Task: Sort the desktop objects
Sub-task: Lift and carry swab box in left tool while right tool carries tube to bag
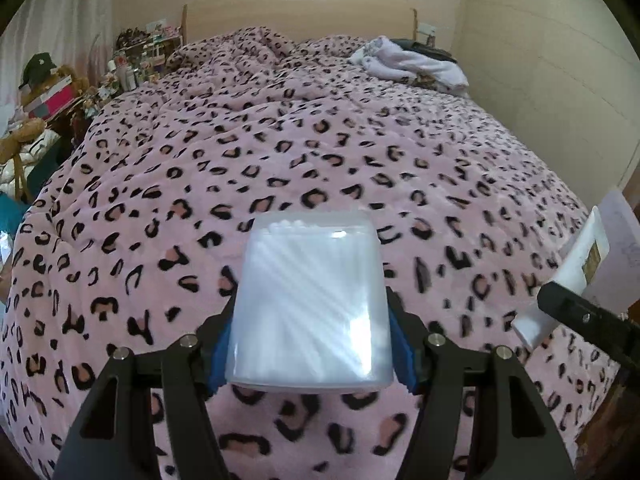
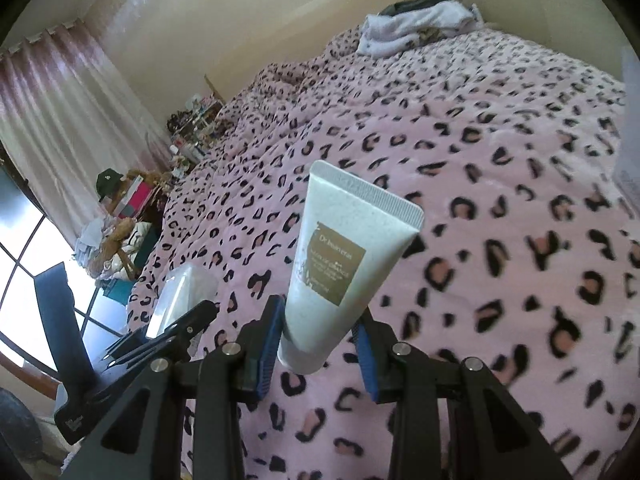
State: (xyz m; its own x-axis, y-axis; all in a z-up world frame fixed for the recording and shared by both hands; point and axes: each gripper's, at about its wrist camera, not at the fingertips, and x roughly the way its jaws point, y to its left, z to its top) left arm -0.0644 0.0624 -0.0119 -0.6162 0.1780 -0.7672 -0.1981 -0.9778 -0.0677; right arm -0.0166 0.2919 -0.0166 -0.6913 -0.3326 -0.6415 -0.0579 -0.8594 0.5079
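Centre of the left wrist frame, the left gripper (image 1: 310, 344) is clamped by its blue pads on a clear, rounded plastic box (image 1: 310, 300) packed with white cotton swabs, held above a fleecy pink leopard-print blanket (image 1: 280, 140). In the right wrist frame's centre, the right gripper (image 2: 318, 336) pinches a matte white tube (image 2: 340, 264) near its lower end, crimped end up. Its tan label is too blurred to read.

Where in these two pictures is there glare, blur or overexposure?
Left wrist view: glare on the clear plastic cotton-swab box, and blurred leopard spots near the frame edges. Right wrist view: the window is blown out white; the white cream tube is sharp.
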